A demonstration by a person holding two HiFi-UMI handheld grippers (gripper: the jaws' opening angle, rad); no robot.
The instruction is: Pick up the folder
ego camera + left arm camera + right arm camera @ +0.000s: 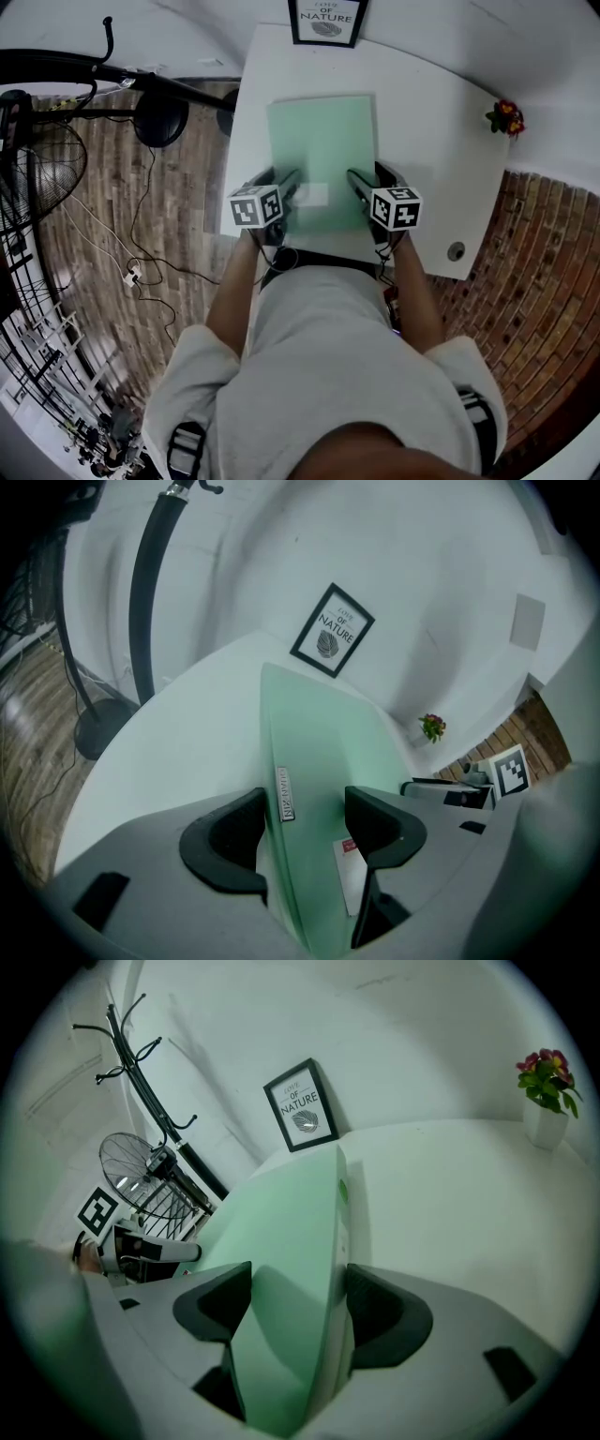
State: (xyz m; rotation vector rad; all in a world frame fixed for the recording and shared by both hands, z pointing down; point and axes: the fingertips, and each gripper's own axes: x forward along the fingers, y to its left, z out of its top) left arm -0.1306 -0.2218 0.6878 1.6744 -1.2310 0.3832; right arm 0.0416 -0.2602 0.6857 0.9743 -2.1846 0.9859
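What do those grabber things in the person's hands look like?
The left gripper and right gripper each have a grey body, two black curved jaws, and a white cube with black square markers. The person wears a pale short-sleeved shirt.

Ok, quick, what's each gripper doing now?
Left gripper: open, green folder edge between its jaws, not gripped.
Right gripper: open, astride the green folder too.

You have soft, even light; the white worktop [422, 112] looks bright, shadows are faint, and both gripper views bulge and darken toward their rims.
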